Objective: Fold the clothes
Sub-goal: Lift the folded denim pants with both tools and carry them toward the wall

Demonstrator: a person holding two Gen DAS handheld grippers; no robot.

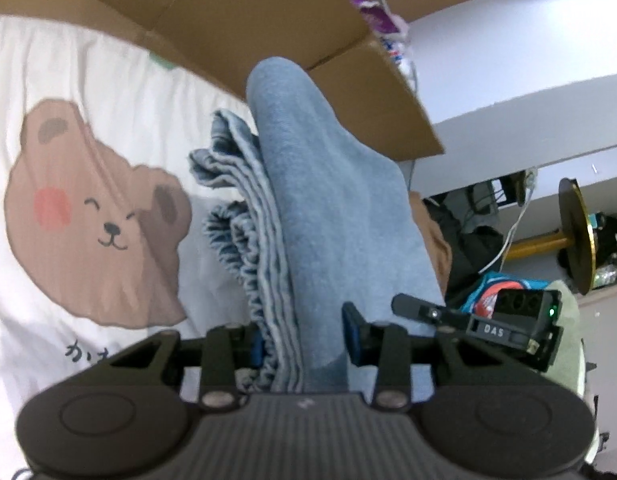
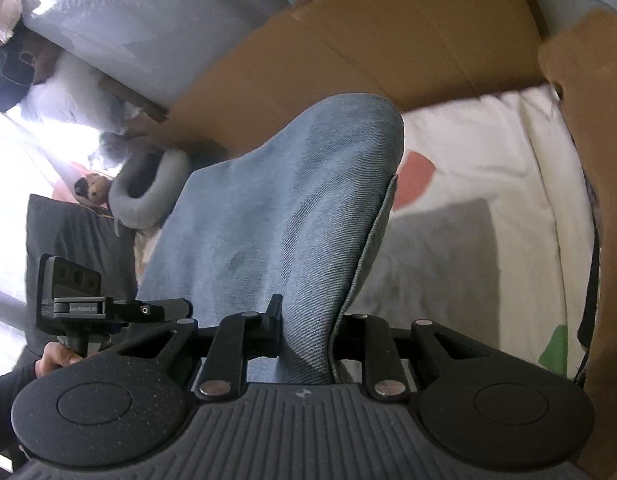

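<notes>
We have both claws clamped on the same blue denim garment. It hangs folded and bunched between them, held up off the bedding.

Left claw: jaws partly closed, blue pads pressing a thick stack of denim. On the left side of the stack the gathered edge shows several ruffled layers. Right of the claw we see the other handheld unit, black, with a green light.

Right claw: jaws narrower, pinching a thinner fold of the same denim. The hemmed edge runs down the right side of the fold. Our left hand, in a dark sleeve, grips the other unit's handle at lower left.

Under the garment lies a white sheet with a brown bear print. A cardboard box stands just behind it. In the right wrist view the sheet shows grey and red patches, and cardboard flanks it on the far and right sides.

Whether the lower end of the denim touches the sheet is hard to tell: the view is blurred and the fabric itself hides the contact line. Beyond the box the room is cluttered and mostly out of focus.
</notes>
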